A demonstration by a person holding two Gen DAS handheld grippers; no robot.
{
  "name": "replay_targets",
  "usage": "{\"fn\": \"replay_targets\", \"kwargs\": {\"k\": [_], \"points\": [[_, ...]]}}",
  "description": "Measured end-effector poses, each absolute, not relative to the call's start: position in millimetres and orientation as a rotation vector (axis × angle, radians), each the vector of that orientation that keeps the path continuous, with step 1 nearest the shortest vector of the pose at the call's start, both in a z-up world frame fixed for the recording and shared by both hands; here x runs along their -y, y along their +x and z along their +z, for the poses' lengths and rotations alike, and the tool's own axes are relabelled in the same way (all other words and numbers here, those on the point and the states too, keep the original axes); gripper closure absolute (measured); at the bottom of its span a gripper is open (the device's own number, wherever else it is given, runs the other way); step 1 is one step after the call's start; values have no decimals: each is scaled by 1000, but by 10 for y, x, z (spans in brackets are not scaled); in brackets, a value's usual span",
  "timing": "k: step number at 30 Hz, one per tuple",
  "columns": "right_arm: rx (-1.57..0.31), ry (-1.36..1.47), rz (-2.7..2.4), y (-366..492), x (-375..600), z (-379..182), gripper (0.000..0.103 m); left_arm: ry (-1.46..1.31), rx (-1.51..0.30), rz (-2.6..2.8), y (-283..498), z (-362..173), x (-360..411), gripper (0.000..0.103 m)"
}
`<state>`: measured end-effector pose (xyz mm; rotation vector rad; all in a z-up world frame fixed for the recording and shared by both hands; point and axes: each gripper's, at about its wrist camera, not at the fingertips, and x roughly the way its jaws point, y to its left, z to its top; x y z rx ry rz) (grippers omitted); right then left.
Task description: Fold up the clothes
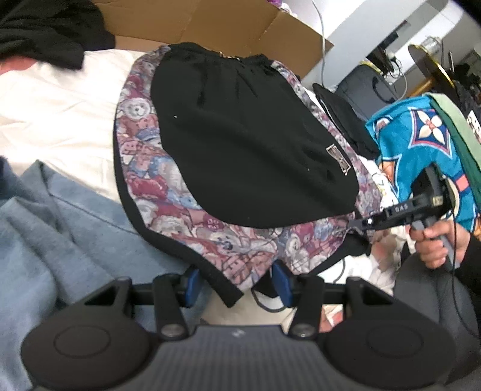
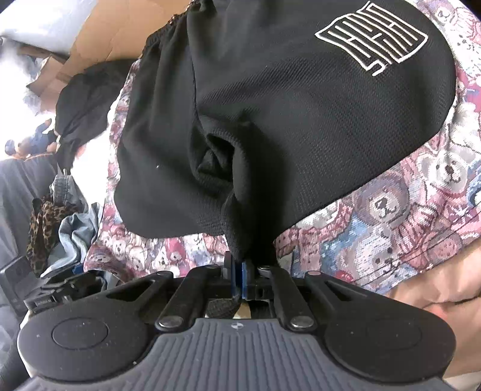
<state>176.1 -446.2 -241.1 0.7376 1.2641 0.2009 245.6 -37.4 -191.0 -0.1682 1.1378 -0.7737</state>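
Observation:
Black shorts [image 1: 240, 135] with a small white logo lie spread on a teddy-bear print garment [image 1: 144, 144] on the bed. My left gripper [image 1: 237, 282] is open, its blue pads on either side of the print garment's black-trimmed near corner. My right gripper [image 2: 239, 276] is shut on the hem of the black shorts [image 2: 270, 120], pinching a bunched edge between its blue pads; the print garment [image 2: 390, 210] lies beneath. In the left wrist view the right gripper [image 1: 360, 224] reaches in from the right at the shorts' edge.
A white sheet [image 1: 60, 105] and a blue-grey garment [image 1: 45, 225] lie left. A cardboard box [image 1: 210, 24] stands behind, with a black cloth pile [image 1: 45, 33] far left. A turquoise patterned cloth [image 1: 421, 144] is right. Denim and leopard-print clothes [image 2: 45, 222] lie left of the right gripper.

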Motion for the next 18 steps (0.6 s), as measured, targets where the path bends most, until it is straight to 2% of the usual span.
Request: {"fn": "replay_targets", "kwargs": {"k": [6,14,17,18], "points": [[-1275,737,197,1713,4470,-2435,93,-249,-1140,-751,2471,-1881,284,50],[-1285,752,226,1638,4441,-2509,91,-341,-1159,-695,2535,-1952,206,50],[-1278,758,231,1632,4436,-2535,91,-289,-1199,-632,2570,-2028,266,60],[-1271,760,234,1625,4437,-2545,91,-272,-1212,-612,2577,-2050,280,71]]}}
